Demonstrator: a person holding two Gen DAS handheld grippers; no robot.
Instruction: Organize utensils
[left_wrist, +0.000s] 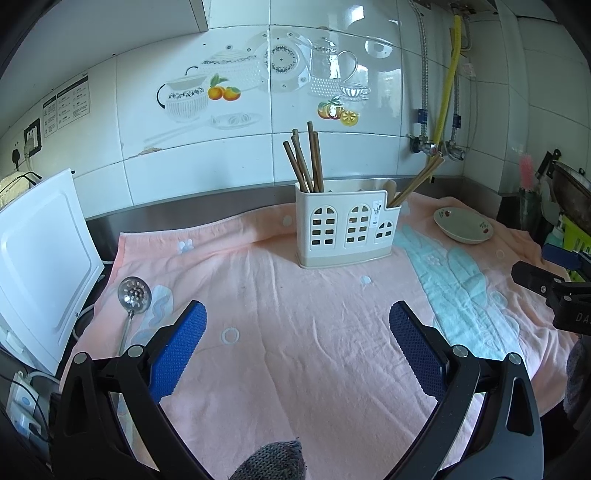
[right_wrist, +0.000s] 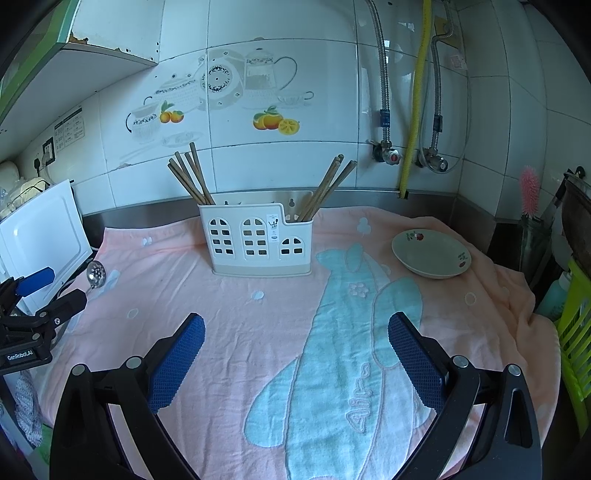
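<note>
A white utensil holder (left_wrist: 347, 229) (right_wrist: 260, 240) stands upright at the back of a pink towel (left_wrist: 295, 332) (right_wrist: 240, 314). Brown chopsticks (left_wrist: 304, 162) (right_wrist: 190, 177) stick out of its left compartment and more chopsticks (left_wrist: 417, 181) (right_wrist: 328, 188) lean out of its right one. A metal slotted spoon (left_wrist: 133, 295) (right_wrist: 96, 274) lies on the towel's left edge. My left gripper (left_wrist: 297, 321) is open and empty over the towel, right of the spoon. My right gripper (right_wrist: 295, 332) is open and empty, over the towel in front of the holder.
A shallow ceramic dish (left_wrist: 463, 225) (right_wrist: 430, 253) sits on the towel to the right of the holder. A white appliance (left_wrist: 40, 266) (right_wrist: 40, 229) stands at the left. A green rack (right_wrist: 576, 343) and a pink brush (right_wrist: 530, 192) are at the right. Tiled wall and pipes behind.
</note>
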